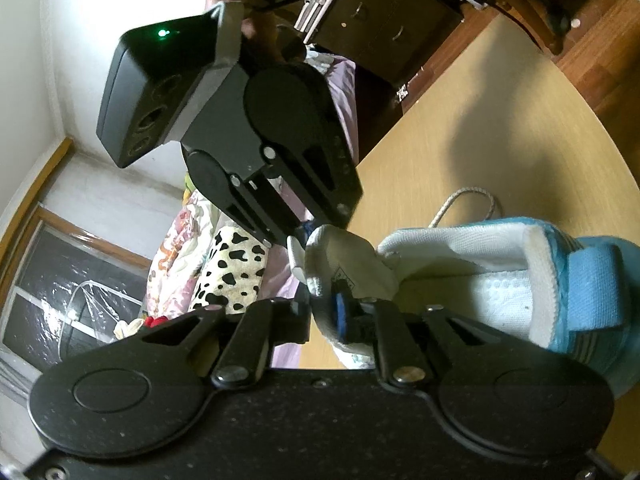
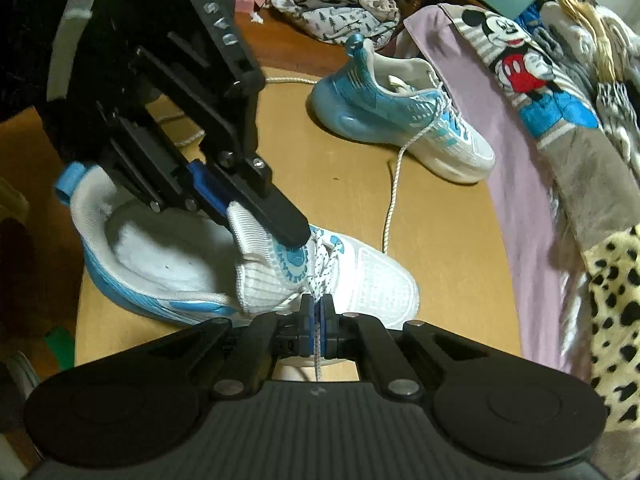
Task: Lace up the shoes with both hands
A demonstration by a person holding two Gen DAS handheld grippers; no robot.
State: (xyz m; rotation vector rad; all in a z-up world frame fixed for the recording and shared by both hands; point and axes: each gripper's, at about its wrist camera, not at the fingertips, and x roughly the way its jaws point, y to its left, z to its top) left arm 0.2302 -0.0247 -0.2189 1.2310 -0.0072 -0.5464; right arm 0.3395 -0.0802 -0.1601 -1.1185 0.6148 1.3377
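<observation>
Shoelace (image 2: 318, 332) pinched in steeply downward-tilted right gripper (image 2: 317, 312)

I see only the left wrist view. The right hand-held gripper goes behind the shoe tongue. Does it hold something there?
Observer: Yes. The right hand-held gripper is shut on the white lace of the near shoe, just in front of the tongue.
Operator: Is there a second shoe?
Observer: Yes, a second shoe stands farther back on the table, beside a purple cloth.
Operator: Is its lace tidy?
Observer: No, its loose lace trails across the table toward the near shoe.
</observation>
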